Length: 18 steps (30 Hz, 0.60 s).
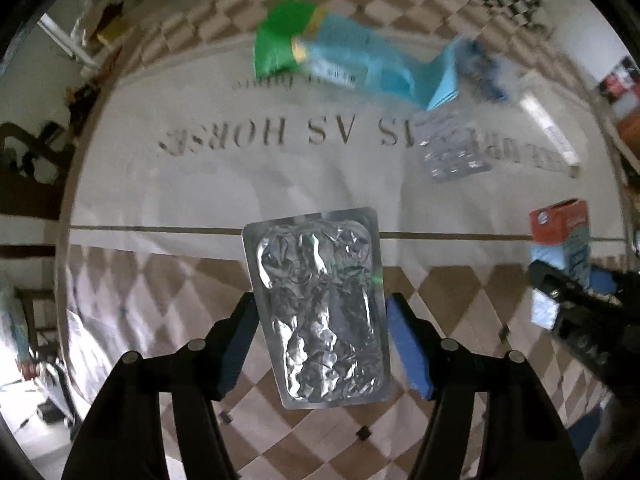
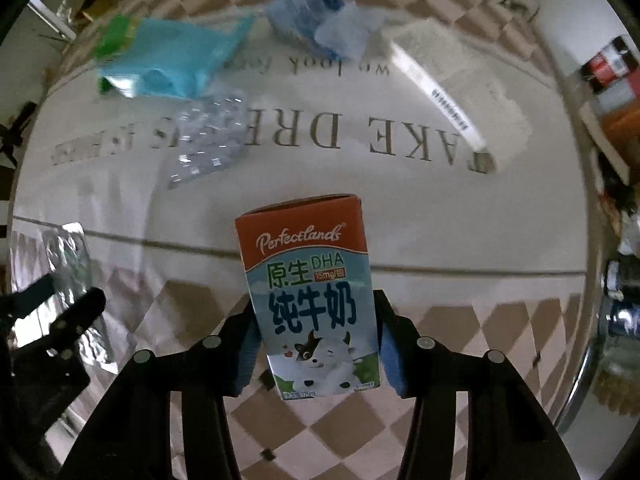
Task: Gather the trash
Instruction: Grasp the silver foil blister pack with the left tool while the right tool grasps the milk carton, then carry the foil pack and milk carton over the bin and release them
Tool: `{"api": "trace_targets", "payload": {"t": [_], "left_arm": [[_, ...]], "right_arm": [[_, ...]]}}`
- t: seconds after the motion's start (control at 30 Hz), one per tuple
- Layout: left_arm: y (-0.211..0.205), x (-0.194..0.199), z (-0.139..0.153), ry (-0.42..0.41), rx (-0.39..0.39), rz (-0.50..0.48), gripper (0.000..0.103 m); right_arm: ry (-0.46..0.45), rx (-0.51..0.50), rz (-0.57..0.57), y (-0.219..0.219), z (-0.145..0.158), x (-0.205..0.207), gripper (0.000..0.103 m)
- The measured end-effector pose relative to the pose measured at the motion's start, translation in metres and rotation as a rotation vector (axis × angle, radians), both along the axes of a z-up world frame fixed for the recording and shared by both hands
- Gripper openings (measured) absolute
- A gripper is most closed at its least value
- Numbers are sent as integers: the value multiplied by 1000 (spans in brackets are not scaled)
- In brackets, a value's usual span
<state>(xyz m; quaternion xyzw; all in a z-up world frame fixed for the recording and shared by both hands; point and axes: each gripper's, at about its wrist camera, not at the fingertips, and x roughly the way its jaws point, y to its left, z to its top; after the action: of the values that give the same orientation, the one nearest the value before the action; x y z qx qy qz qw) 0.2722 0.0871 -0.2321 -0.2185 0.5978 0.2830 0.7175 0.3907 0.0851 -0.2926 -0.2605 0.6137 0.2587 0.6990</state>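
- Left wrist view: the left tongs [image 1: 322, 344] are closed down on a silver foil blister pack [image 1: 318, 308], one blue pad on each long edge, and the pack's long axis points straight out ahead along the fingers.
- Right wrist view: the right tongs [image 2: 316, 340] are pinched on a small milk carton [image 2: 314, 304], standing upright between the pads with the orange top facing away.
- So both are full. My guess is the next move is a drop-off, but no bin shows up in either view.
- Leftover trash sits further out on the tabletop [image 2: 400, 208]: a clear blister tray [image 2: 208, 136], a green-and-blue pouch [image 2: 168, 60], a crumpled blue wrapper [image 2: 316, 24] and a white box [image 2: 452, 92].
- The clear tray lies ahead and left of the right tongs, ahead and right of the left ones, so it's roughly between them. Can't call which is nearer.
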Motion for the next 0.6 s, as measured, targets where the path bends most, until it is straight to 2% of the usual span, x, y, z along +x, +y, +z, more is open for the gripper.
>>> {"api": "trace_targets", "payload": {"t": [0.13, 0.23, 0.3, 0.37, 0.43, 0.5, 0.6], "left_arm": [[-19, -43, 37, -62, 63, -38, 62], [-23, -93, 57, -131, 105, -76, 62], [-25, -130, 65, -164, 112, -95, 62], [-28, -168, 72, -192, 110, -114, 62], [-27, -201, 66, -212, 98, -129, 62], [-27, -234, 58, -221, 75, -138, 62], [-37, -278, 33, -196, 18, -126, 62]], "right_arm": [[-41, 86, -58, -19, 23, -50, 53], [-37, 142, -98, -42, 48, -80, 53], [-38, 172, -126, -64, 80, -94, 53], [-41, 207, -154, -81, 94, -132, 53], [-37, 232, -171, -99, 103, -155, 53], [-19, 267, -193, -114, 107, -198, 53], [21, 280, -209, -133, 97, -253, 53]]}}
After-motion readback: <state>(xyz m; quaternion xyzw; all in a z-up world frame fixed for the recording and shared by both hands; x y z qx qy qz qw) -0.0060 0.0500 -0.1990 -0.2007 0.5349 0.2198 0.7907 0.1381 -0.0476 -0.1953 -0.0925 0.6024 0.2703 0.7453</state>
